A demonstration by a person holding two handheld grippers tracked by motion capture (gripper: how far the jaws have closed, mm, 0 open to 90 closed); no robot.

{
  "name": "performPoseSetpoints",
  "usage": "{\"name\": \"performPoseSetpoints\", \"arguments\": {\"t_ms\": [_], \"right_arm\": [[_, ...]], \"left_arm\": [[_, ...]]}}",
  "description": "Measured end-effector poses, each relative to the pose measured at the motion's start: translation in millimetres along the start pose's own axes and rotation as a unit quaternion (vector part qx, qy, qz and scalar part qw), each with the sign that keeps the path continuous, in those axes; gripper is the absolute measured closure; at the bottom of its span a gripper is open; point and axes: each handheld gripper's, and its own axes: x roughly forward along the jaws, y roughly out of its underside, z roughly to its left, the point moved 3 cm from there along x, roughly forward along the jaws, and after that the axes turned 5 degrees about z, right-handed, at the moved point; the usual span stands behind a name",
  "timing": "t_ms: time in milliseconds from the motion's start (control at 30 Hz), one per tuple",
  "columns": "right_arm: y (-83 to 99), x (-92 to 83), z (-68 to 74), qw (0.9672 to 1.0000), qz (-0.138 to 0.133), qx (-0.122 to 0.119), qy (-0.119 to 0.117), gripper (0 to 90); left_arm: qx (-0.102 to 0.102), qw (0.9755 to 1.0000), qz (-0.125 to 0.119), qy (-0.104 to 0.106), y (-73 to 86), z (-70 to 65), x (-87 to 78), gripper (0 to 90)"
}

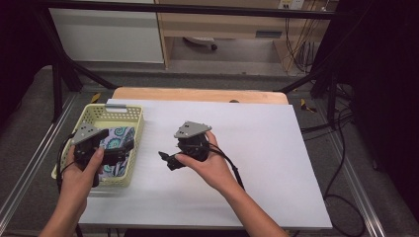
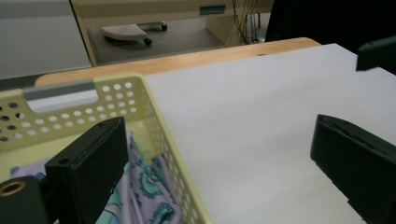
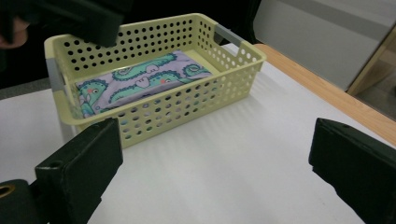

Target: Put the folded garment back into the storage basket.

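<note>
A pale yellow perforated basket (image 1: 106,114) stands at the left of the white table top (image 1: 257,138). In it lies a folded lilac cloth (image 1: 118,134) with a teal pattern. My left gripper (image 1: 126,150) hovers over the near right part of the basket, open, with nothing between its jaws. In the left gripper view one jaw hangs above the cloth (image 2: 140,186) and the other beyond the basket wall (image 2: 156,112). My right gripper (image 1: 166,160) is held open above mid-table, pointing left at the basket (image 3: 187,102) and cloth (image 3: 140,77), with nothing between its jaws.
A wooden table edge (image 1: 197,94) shows behind the white sheet. Black frame bars (image 1: 64,54) slant at both back corners. Cables (image 1: 341,163) trail over the floor on the right. The white surface stretches bare to the right of my right hand.
</note>
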Motion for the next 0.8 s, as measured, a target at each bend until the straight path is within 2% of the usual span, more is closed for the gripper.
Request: {"name": "performPoseSetpoints", "arguments": {"t_ms": [67, 267, 467, 533, 667, 700, 800], "right_arm": [[2.6, -3.5, -7.3, 0.9999, -0.004, 0.014, -0.002, 4.8], [5.0, -7.4, -17.8, 0.9997, -0.007, 0.022, 0.005, 5.1], [10.0, -8.7, -19.2, 0.9996, -0.007, 0.021, 0.014, 4.3], [10.6, -9.7, -19.9, 0.9996, -0.008, 0.019, 0.017, 4.3], [12.3, -14.4, -21.7, 0.9994, -0.015, 0.017, 0.027, 4.8], [13.7, -15.7, -22.3, 0.9993, -0.015, 0.014, 0.03, 4.7], [18.6, -20.7, -25.7, 0.9992, -0.013, 0.014, 0.035, 4.3]], "left_arm": [[0.001, 1.0, 0.002, -0.005, 5.1, -4.2, -0.9, 4.9], [-0.005, 1.0, 0.003, 0.001, 20.1, -12.7, -4.7, 5.2], [0.007, 0.9999, 0.001, 0.008, 30.0, -17.4, -11.0, 5.5], [0.022, 0.9996, 0.009, 0.012, 32.3, -19.7, -11.5, 5.4], [0.029, 0.9996, -0.001, 0.002, 36.6, -20.2, -13.7, 5.0], [0.029, 0.9996, -0.003, 0.005, 37.2, -18.6, -14.0, 5.0], [0.011, 0.9998, -0.019, 0.0, 37.6, -11.7, -16.8, 4.9]]}}
